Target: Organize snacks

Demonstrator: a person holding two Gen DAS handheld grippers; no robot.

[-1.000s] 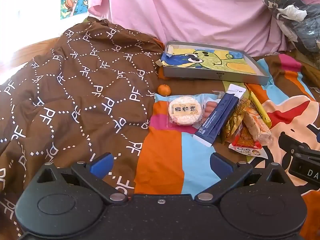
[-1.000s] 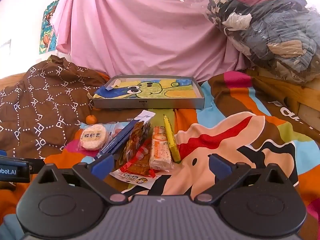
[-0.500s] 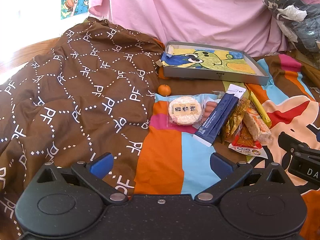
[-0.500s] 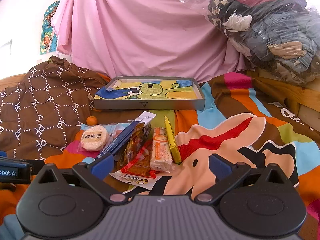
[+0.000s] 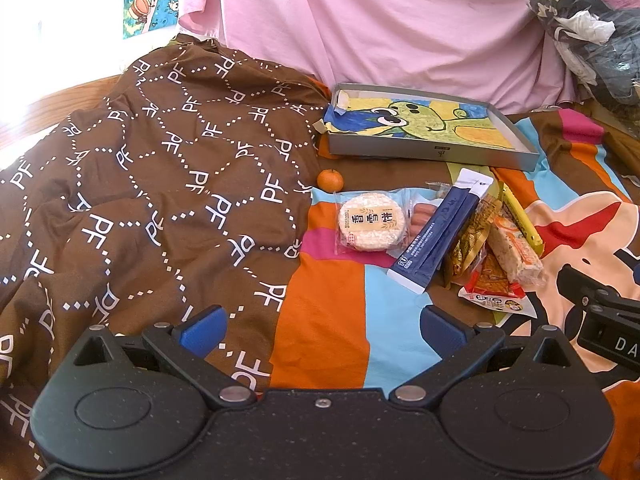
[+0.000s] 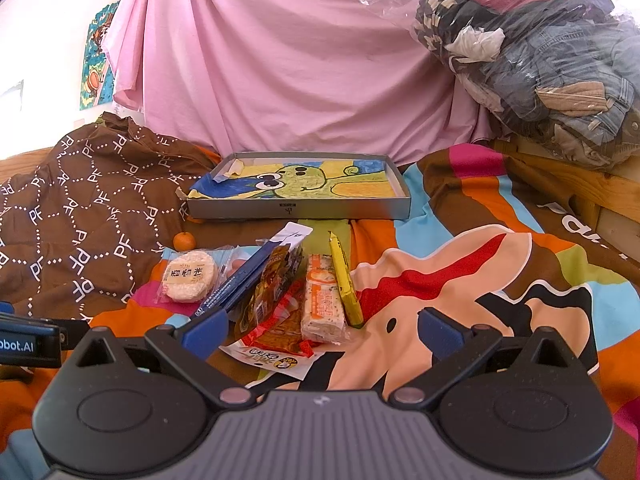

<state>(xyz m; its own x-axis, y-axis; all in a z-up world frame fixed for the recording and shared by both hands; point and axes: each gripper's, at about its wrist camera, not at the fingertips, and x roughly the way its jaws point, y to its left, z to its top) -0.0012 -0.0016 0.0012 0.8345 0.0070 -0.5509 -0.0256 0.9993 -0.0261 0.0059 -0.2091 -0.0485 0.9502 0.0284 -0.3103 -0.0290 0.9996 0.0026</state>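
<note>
Both jaws stand wide apart and hold nothing: the left gripper [image 5: 322,330] hovers over the colourful bedspread [image 5: 332,320] beside a brown patterned blanket [image 5: 160,184], and the right gripper [image 6: 320,330] hangs just short of the snack pile. The snacks lie together on the bed: a round rice cracker [image 5: 370,222] in clear wrap, a navy stick packet [image 5: 440,232] leaning across it, a rice bar [image 6: 322,300], a yellow bar [image 6: 344,280] and a red-and-white packet [image 6: 276,344] underneath. A small orange [image 5: 330,179] sits just behind the cracker. Beyond them rests a shallow grey box [image 6: 300,210] lined with a cartoon drawing.
</note>
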